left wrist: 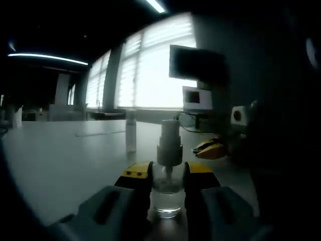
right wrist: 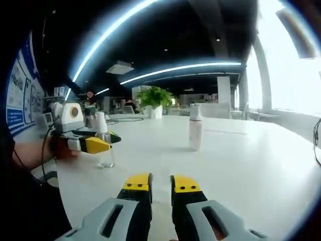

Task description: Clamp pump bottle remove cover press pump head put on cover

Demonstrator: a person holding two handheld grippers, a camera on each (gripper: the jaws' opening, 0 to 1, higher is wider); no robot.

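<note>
The pump bottle (left wrist: 167,193) is clamped by the left gripper (left wrist: 167,176); the right gripper (right wrist: 161,185), jaws nearly together and empty, should be brought squarely onto the pump head (left wrist: 169,143).

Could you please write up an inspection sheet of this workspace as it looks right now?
Surface: white table, mostly bare.
Job's things: clear pump bottle upright, pump head uncovered; cover standing apart on the table.
Clutter: nothing seen near the bottle.
Grippers: left gripper shut on the bottle; right gripper nearly closed, holding nothing.
Cables: a dark cable at the table edge.
Surroundings: bright windows, monitor, plant, ceiling light strips.
</note>
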